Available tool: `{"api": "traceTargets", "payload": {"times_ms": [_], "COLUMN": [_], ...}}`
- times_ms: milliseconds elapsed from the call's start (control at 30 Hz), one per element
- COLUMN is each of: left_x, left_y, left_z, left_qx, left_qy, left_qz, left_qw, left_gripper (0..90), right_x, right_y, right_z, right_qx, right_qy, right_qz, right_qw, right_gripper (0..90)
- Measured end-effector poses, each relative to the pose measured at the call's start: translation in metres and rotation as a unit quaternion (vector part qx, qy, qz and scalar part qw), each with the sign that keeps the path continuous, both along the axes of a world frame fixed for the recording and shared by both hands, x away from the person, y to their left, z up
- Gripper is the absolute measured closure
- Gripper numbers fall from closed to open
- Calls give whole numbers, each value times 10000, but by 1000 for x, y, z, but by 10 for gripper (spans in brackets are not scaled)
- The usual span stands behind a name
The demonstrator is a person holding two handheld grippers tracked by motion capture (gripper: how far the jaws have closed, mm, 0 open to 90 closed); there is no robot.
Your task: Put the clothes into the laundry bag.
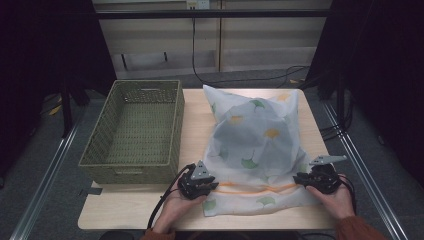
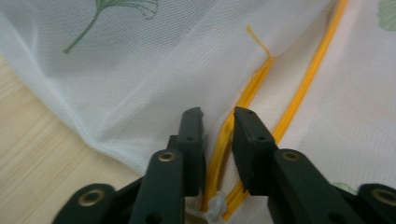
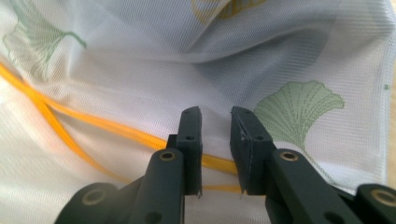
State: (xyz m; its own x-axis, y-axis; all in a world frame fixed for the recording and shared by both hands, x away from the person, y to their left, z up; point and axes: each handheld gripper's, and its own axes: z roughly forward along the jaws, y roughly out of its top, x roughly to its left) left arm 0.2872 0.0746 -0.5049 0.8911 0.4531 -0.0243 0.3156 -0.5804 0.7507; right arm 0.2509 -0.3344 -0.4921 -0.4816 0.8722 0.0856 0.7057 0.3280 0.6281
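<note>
Here your two hands sit at the near edge of the pale wooden table (image 1: 192, 117), one at each end of the orange zipper (image 1: 255, 189) that runs across the near part of the white mesh laundry bag printed with green and yellow ginkgo leaves (image 1: 255, 140). The bag lies on the right half of the table, bulging in the middle, its far end near the table's back edge and its near end by the front edge. Your left gripper (image 1: 197, 183) rests at the bag's left side, and in the left gripper view its jaws stand a narrow gap apart with the orange zipper tape (image 2: 254, 88) running up between them; a small whitish zipper pull (image 2: 216, 205) lies low between the jaws, and I cannot tell whether they pinch it. Your right gripper (image 1: 320, 177) sits at the bag's right side, and in the right gripper view its jaws also stand slightly apart over the mesh, with the orange zipper line (image 3: 93, 123) passing under them; the jaws hold nothing that I can make out. To the left of the bag stands an olive-green woven rectangular basket (image 1: 134, 165), just beside it.
</note>
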Motion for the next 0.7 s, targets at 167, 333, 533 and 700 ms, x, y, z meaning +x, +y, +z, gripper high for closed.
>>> {"api": "traceTargets", "payload": {"times_ms": [167,333,533,700], "left_x": [0,-3,-18,-34], "left_y": [7,5,17,38], "left_z": [-1,3,26,44], "left_qx": [-168,-439,-946,-1502], "left_qy": [277,145,-459,-697], "left_qz": [50,213,555,693], "left_qw": [9995,9987,9929,9838], "left_gripper": [568,366,238,174], "right_x": [-9,-8,-17,-33], "right_y": [2,-4,-14,-18], "right_z": [1,8,26,37], "right_qx": [-18,533,1149,1364], "right_qy": [32,-407,-1077,-1486], "right_qz": [22,-66,-258,-272], "right_qw": [10000,9977,9872,9791], "right_gripper": [666,508,370,318]}}
